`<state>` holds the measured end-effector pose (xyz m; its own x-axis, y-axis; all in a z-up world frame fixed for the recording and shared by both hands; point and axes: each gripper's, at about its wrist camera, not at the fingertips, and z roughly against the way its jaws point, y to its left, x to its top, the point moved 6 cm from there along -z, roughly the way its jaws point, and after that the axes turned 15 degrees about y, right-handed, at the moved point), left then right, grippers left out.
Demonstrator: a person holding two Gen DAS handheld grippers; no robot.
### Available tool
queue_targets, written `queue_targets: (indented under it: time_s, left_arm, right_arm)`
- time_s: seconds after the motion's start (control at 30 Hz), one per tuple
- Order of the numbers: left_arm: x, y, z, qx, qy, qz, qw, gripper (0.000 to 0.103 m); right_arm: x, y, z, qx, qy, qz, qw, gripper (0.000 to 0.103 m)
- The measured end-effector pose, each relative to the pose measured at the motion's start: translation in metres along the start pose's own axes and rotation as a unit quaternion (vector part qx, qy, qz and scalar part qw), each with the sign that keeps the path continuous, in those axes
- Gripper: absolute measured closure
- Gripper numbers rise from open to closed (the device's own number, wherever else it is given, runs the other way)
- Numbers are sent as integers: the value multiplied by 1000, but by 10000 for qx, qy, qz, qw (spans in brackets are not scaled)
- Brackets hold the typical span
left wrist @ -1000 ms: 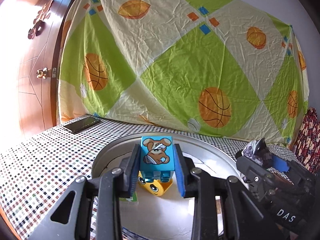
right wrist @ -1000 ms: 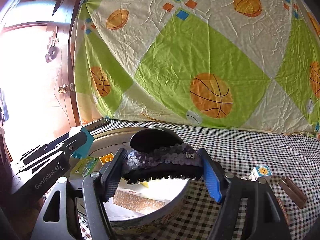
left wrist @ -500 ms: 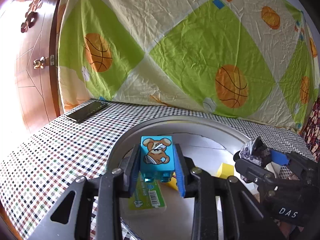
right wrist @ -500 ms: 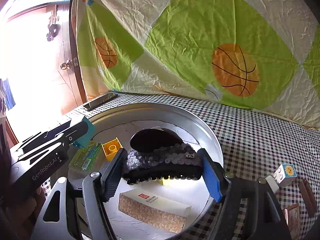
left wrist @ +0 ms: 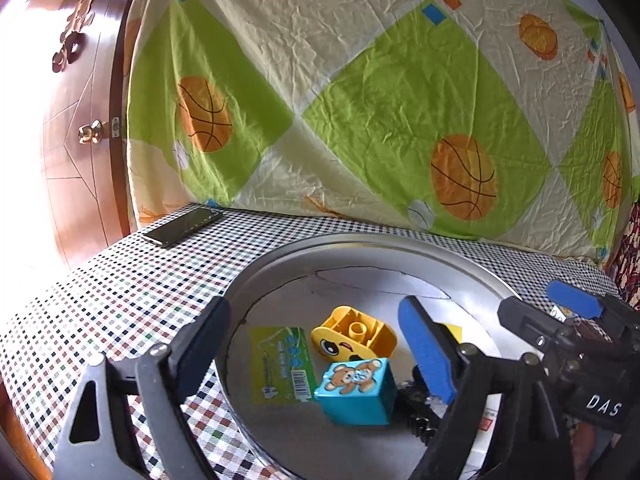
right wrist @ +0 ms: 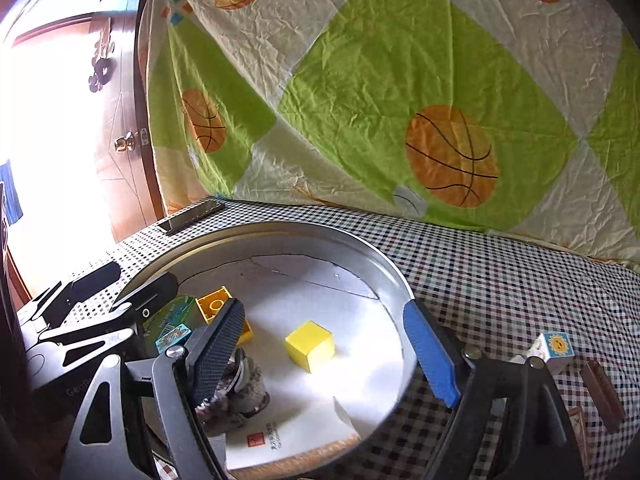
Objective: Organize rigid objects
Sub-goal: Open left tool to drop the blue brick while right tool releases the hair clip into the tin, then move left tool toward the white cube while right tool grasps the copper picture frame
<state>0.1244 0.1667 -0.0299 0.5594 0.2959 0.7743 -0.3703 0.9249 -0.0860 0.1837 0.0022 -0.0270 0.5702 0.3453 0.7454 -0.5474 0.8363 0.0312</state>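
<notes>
A round metal tray (left wrist: 360, 242) (right wrist: 384, 268) sits on the checkered table. My left gripper (left wrist: 316, 344) is open above it. A blue bear block (left wrist: 356, 388) lies tilted in the tray below it, beside a yellow face block (left wrist: 354, 334) and a green packet (left wrist: 282, 364). My right gripper (right wrist: 324, 344) is open over the tray. A sequined hair clip (right wrist: 240, 388) lies in the tray next to its left finger. A yellow cube (right wrist: 310, 346) and a patterned box (right wrist: 288, 436) lie in the tray too.
A phone (left wrist: 184, 226) lies at the table's far left. A white sun block (right wrist: 554, 348) and brown bars (right wrist: 602, 390) lie on the cloth right of the tray. A basketball-print sheet (left wrist: 380, 100) hangs behind. A wooden door (left wrist: 76, 132) stands at left.
Both grippers have opened. The blue bear block has dropped from the left gripper into the tray. The hair clip has dropped from the right gripper into the tray.
</notes>
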Motion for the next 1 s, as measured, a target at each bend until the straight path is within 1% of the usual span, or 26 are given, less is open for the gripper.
queue_targets:
  time_s: [0.03,0.1,0.17,0.2,0.27,0.33,0.43,0.5,0.6,0.7,0.83,0.9,0.93,1.0]
  left_arm:
    - [-1,-6,3,-41,-16,-46,10000,14]
    - [-2,-20,9,-135,-67,-166,9997,13]
    - [-4,-37,14,-253,-88,-294,9992,7]
    - [-5,-47,15,-331,-91,-345,9988,5]
    - [-8,-67,17,-467,-72,-486,9977,4]
    - [-12,-89,16,-586,-1,-702,9958,4]
    - [-20,-119,14,-732,110,-972,9925,4]
    - [-24,-137,14,-840,169,-1123,9900,4]
    - [-28,-159,12,-914,223,-1326,9867,4]
    - [-30,-176,8,-937,306,-1487,9840,4]
    - [-32,-190,3,-941,401,-1626,9814,4]
    - [-33,-195,0,-959,450,-1655,9805,4]
    - [-34,-196,-2,-960,479,-1674,9800,4]
    - [-36,-201,-4,-967,530,-1730,9787,4]
  right_arm:
    - [-5,-11,6,-58,-24,-77,10000,20]
    - [-14,-33,17,-313,-54,-187,9993,20]
    - [-26,-62,26,-675,-45,-330,9972,20]
    - [-32,-77,29,-853,-8,-418,9955,20]
    - [-46,-110,32,-1214,134,-630,9905,20]
    - [-57,-139,36,-1380,281,-900,9859,20]
    - [-70,-169,41,-1430,470,-1240,9808,20]
    - [-76,-181,42,-1362,611,-1372,9792,20]
    - [-81,-187,37,-1312,872,-1399,9775,20]
    - [-83,-184,30,-1186,1086,-1415,9768,20]
    - [-89,-186,15,-1053,1450,-1464,9729,21]
    - [-94,-188,6,-963,1703,-1495,9692,29]
    - [-97,-189,1,-905,1841,-1516,9669,35]
    - [-98,-188,0,-977,1895,-1451,9662,44]
